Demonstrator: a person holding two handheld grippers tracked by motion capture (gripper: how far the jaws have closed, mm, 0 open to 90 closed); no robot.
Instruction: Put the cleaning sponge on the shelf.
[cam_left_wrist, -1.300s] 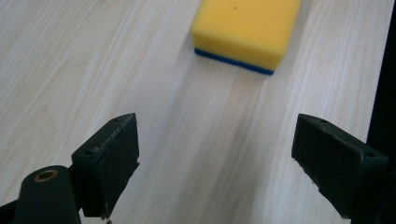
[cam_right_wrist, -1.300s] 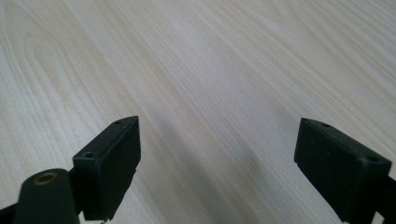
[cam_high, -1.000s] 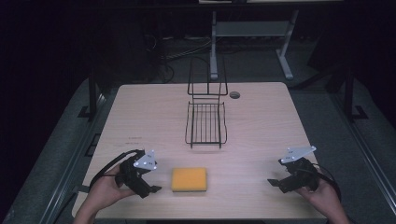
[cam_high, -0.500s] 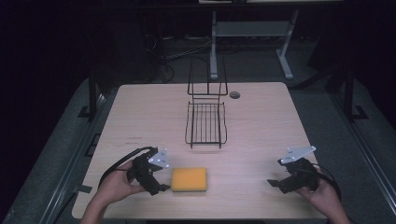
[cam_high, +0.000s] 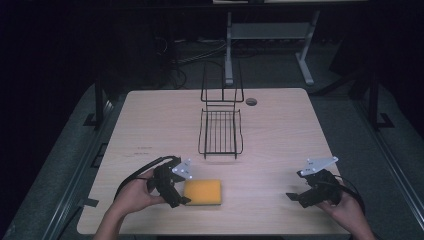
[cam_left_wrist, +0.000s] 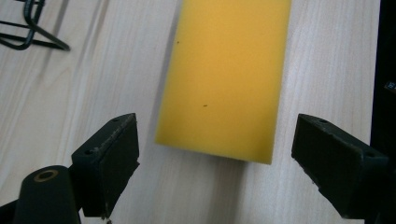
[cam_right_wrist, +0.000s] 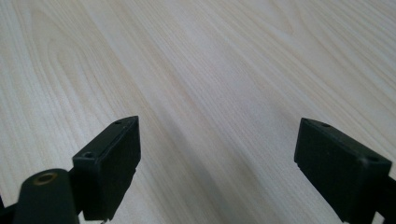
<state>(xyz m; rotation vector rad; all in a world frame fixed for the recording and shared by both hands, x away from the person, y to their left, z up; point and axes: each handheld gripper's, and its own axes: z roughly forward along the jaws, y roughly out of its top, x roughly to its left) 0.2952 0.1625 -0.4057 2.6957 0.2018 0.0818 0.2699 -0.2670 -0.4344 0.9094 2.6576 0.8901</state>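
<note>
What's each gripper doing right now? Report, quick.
Left gripper: open, jaws either side of the sponge's near end, holding nothing.
Right gripper: open, empty, over the bare table.

counter (cam_high: 280, 135): pale wood, small round hole near far edge
rack (cam_high: 220, 131): black wire, centre, far half
sponge (cam_high: 202, 192): yellow, near left

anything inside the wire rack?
Nothing shows inside the wire rack: bare table is visible through its bars, and its upright back section also looks empty. The yellow sponge lies on the table nearer the person, beside the left gripper.
</note>
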